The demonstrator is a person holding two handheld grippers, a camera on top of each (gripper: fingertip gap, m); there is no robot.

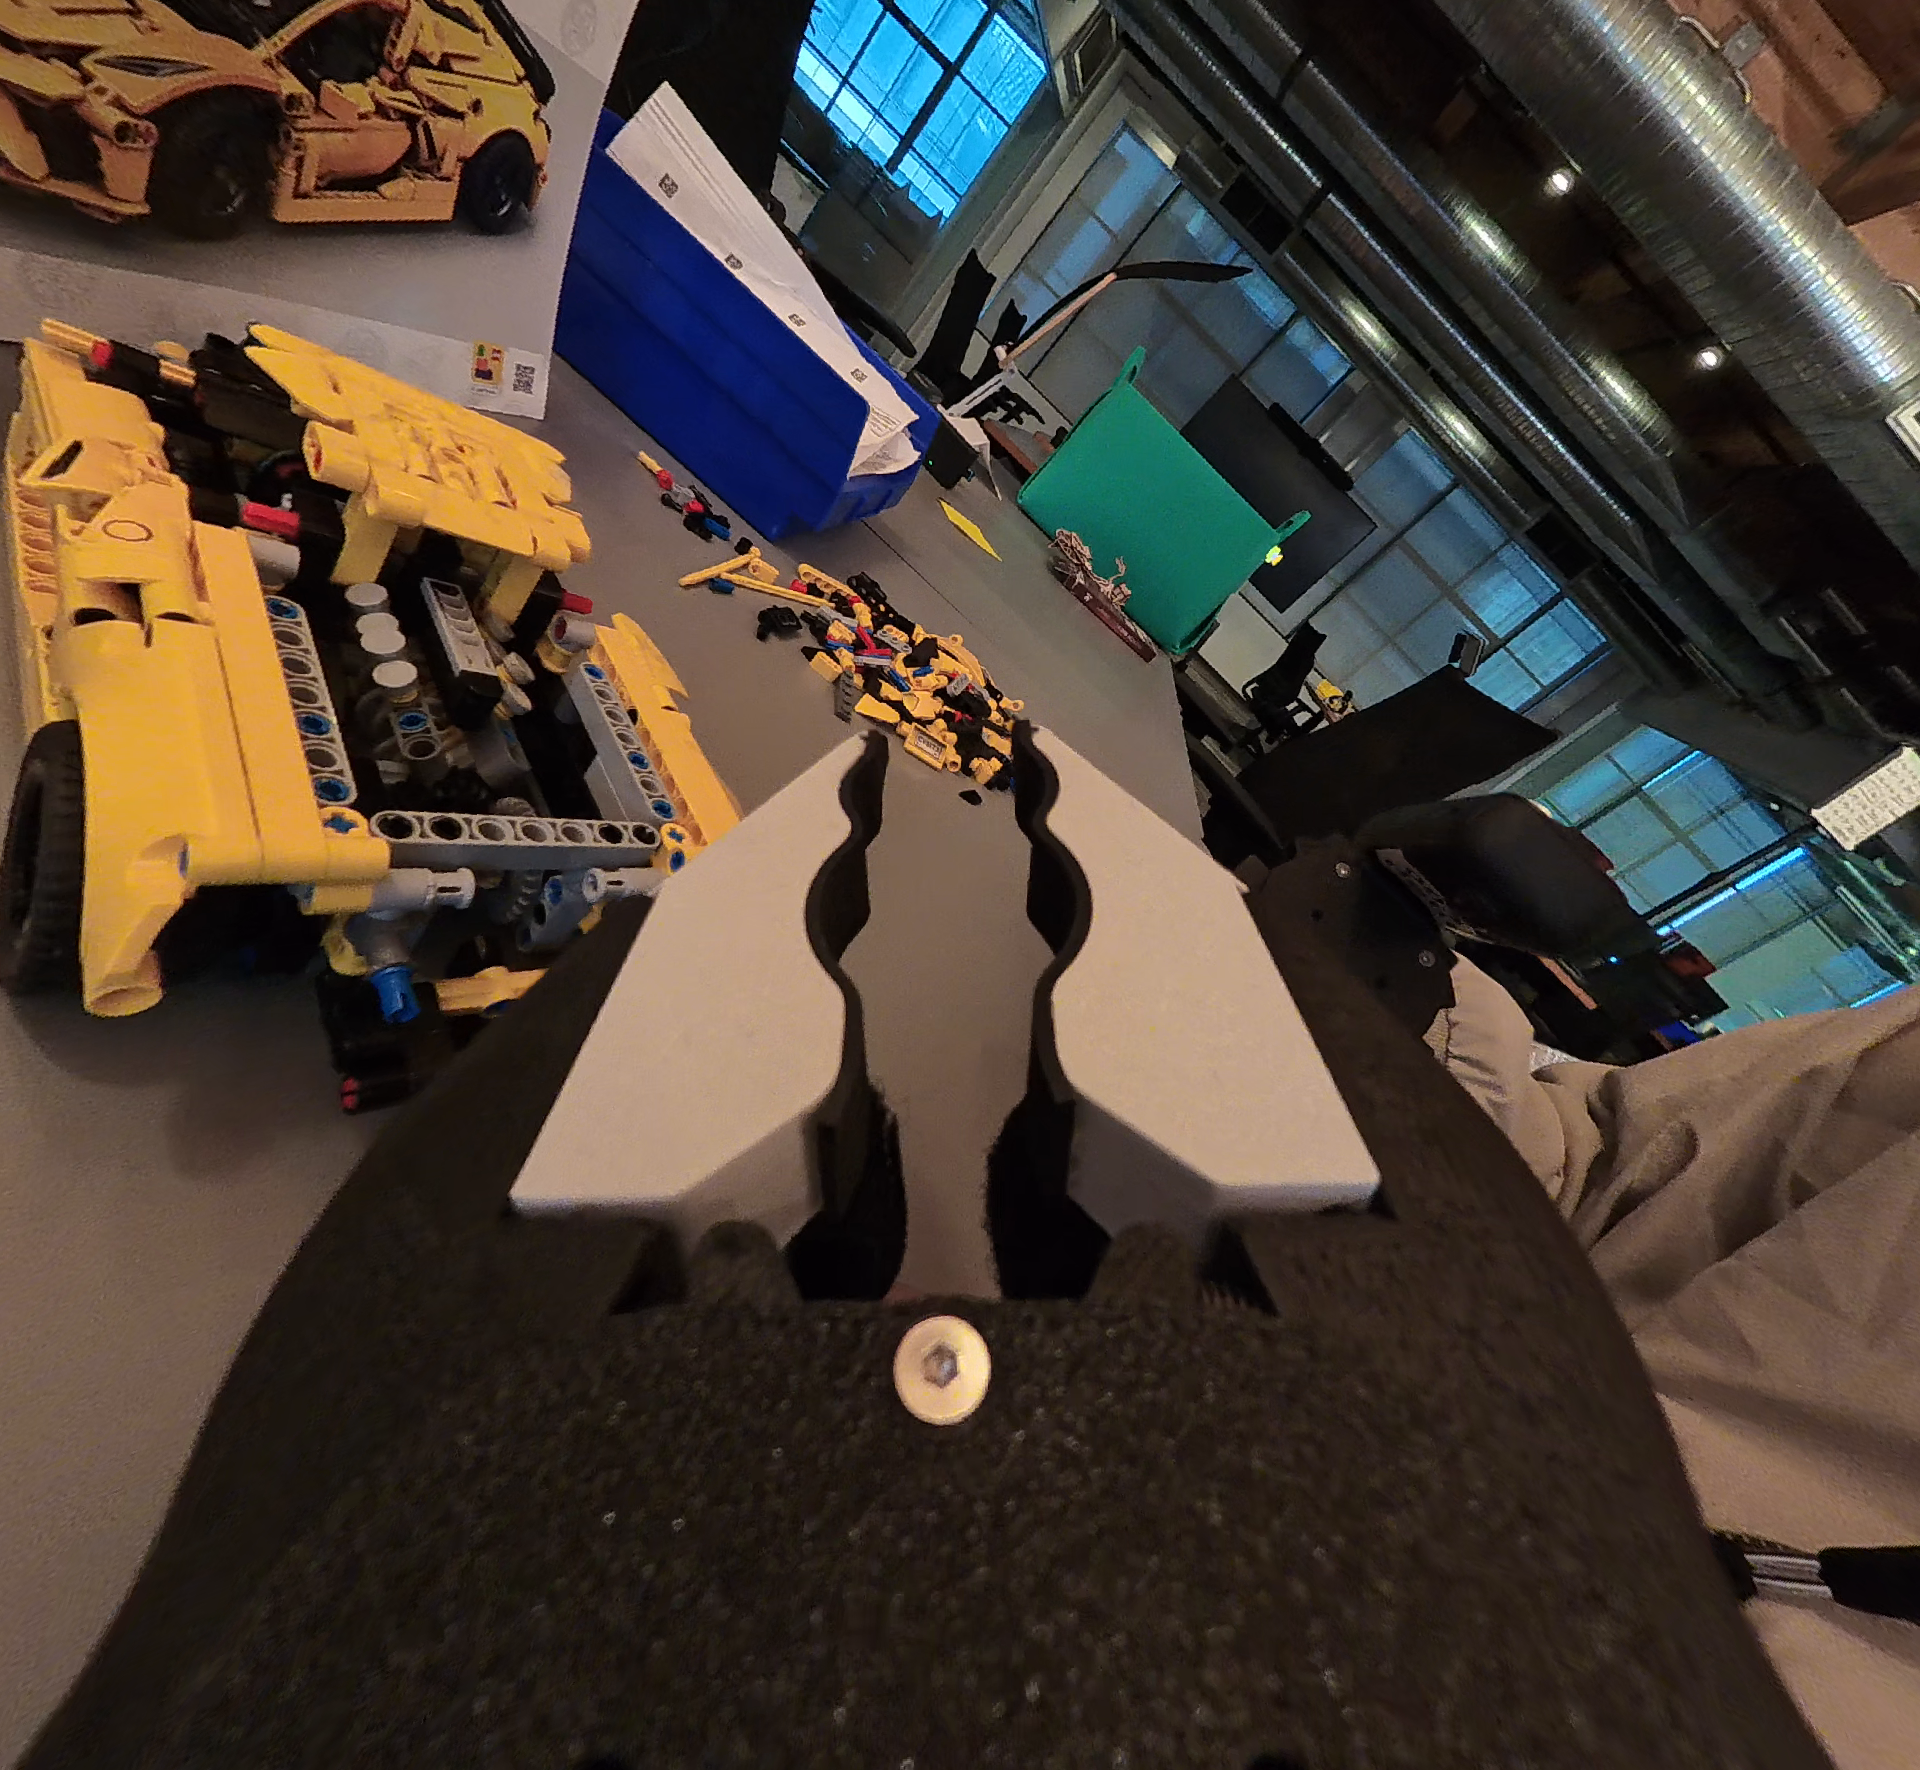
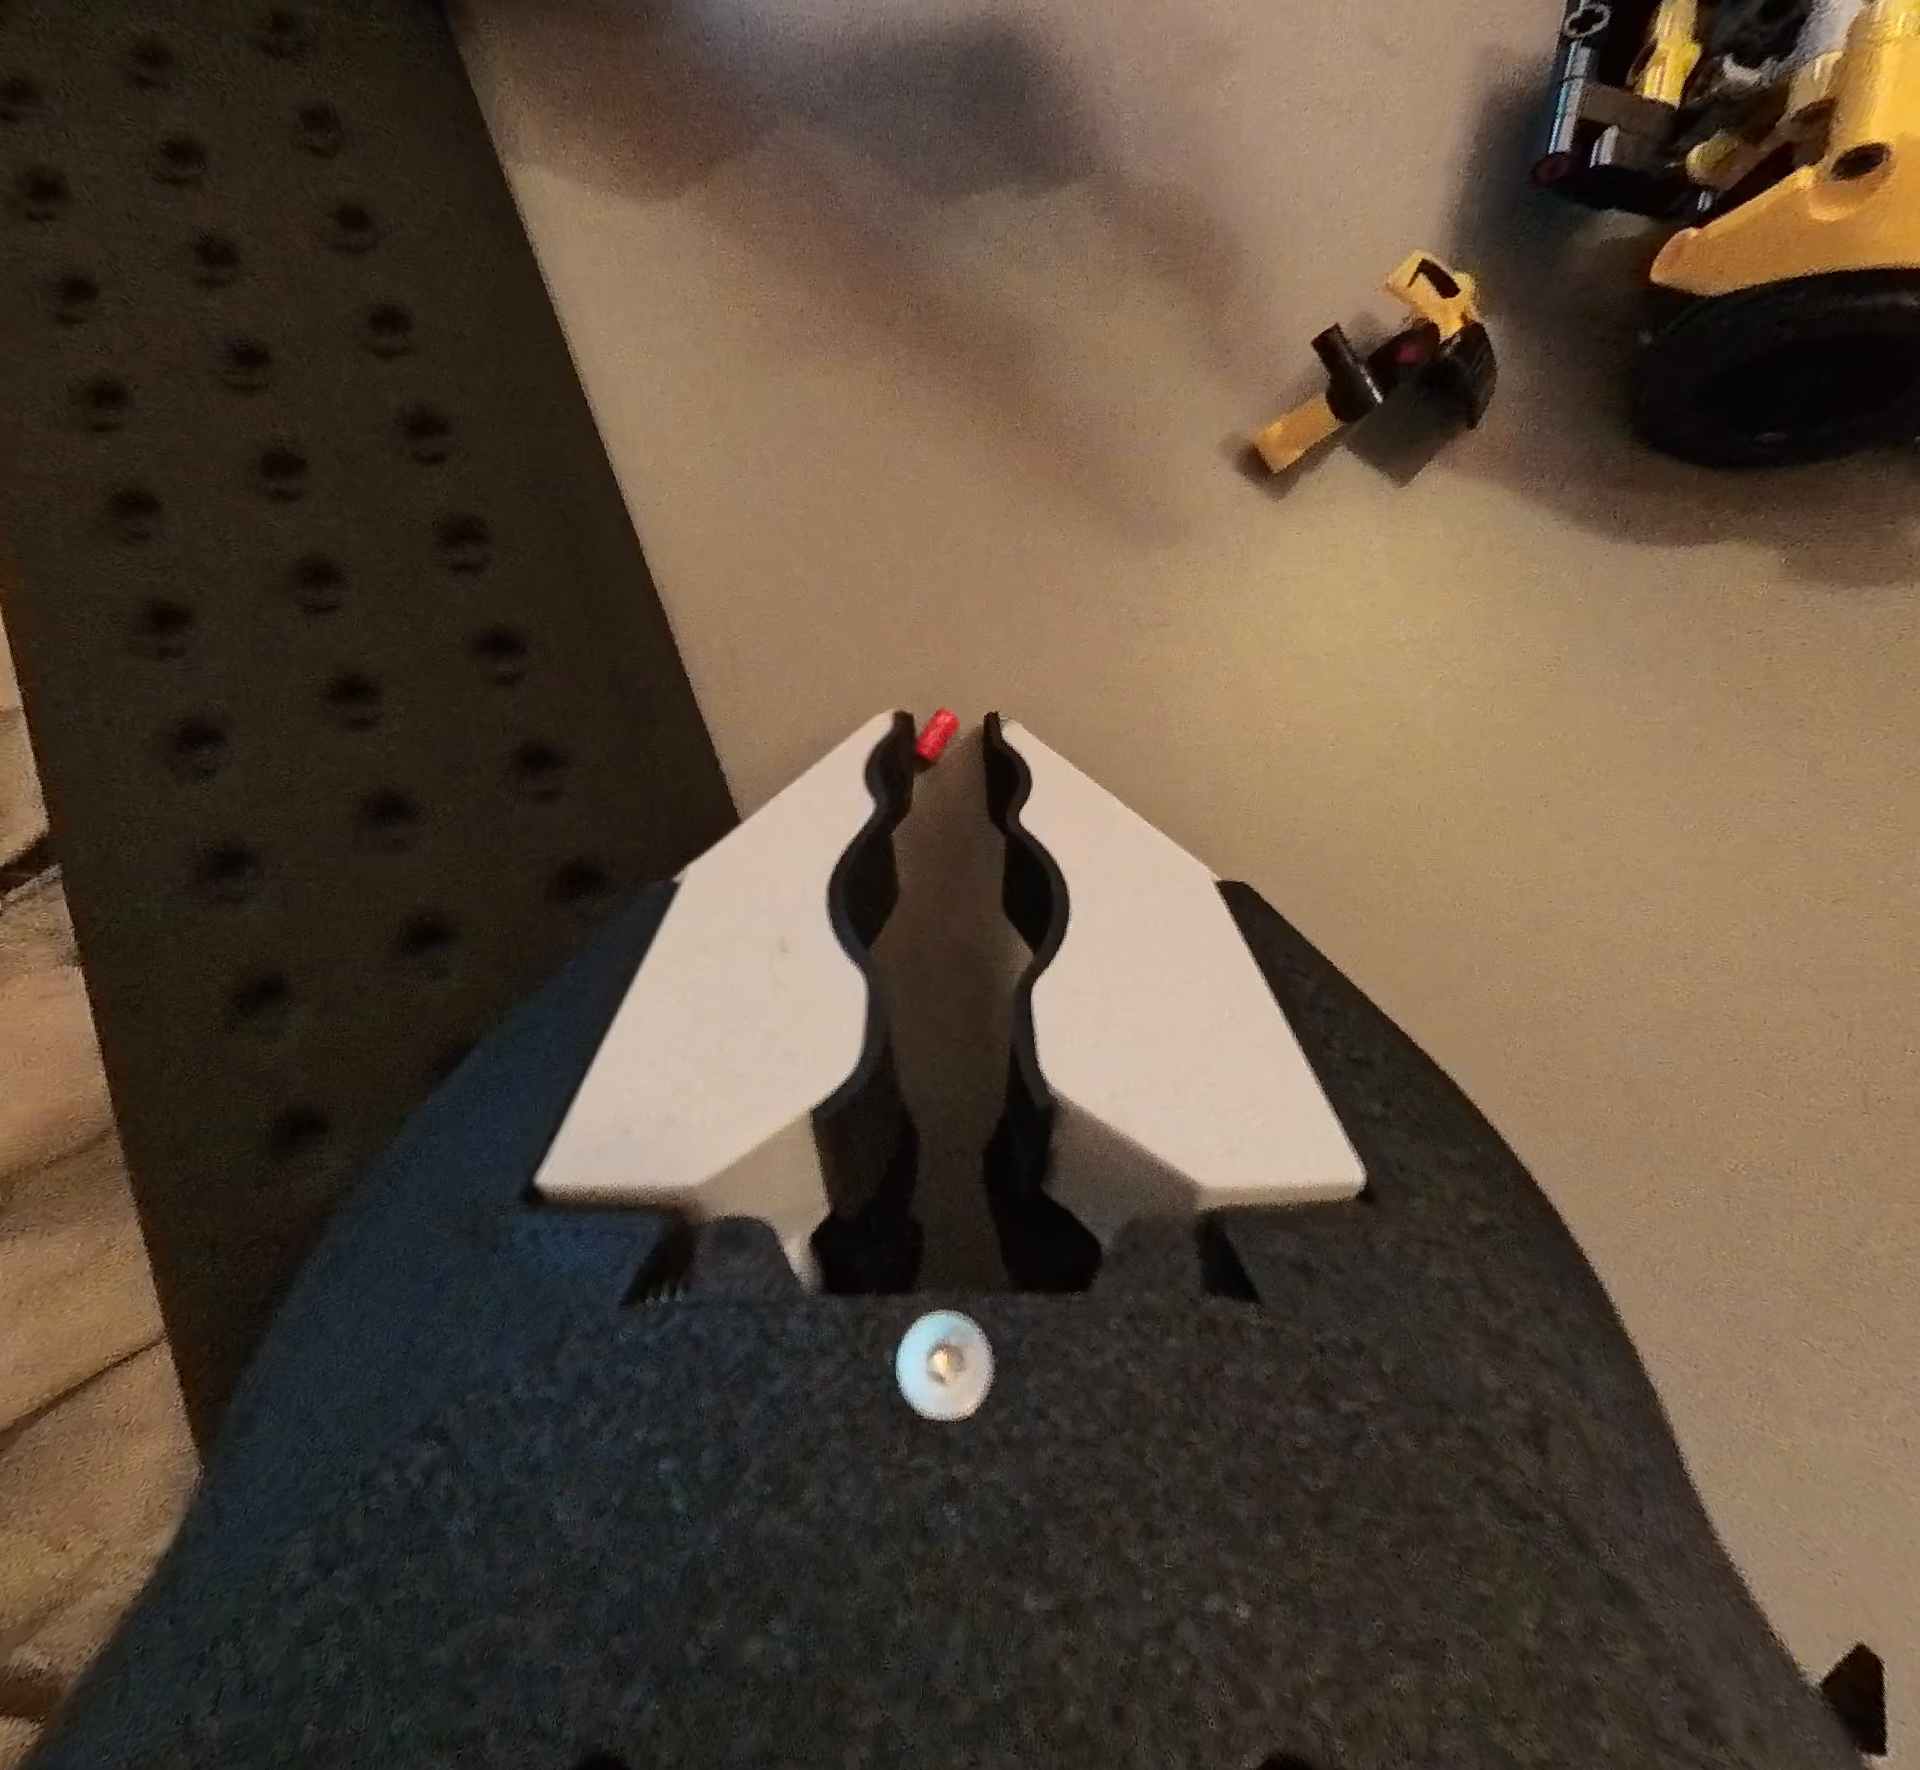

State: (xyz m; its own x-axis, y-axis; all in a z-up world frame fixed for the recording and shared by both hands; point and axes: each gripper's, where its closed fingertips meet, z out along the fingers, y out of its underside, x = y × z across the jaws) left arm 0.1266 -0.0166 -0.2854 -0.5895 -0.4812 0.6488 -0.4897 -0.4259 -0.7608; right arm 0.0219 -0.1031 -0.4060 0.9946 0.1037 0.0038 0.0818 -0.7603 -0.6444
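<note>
**Red pin at your right fingertips**

Your landmark is the yellow model car on the desk. Your left hand-held gripper hangs beside it, jaws apart, empty. Your right hand-held gripper, jaws slightly apart, has a tiny red pin between its tips, against the left one; grip uncertain.

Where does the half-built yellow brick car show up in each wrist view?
Left wrist view: the yellow brick car fills the left side, on the grey table, left of the open left tongs.
Right wrist view: only one corner of it, with a black wheel, shows at the upper right edge, beyond the right tongs, which have a small red piece at their tips.
Shared landmark: the car itself.
</note>
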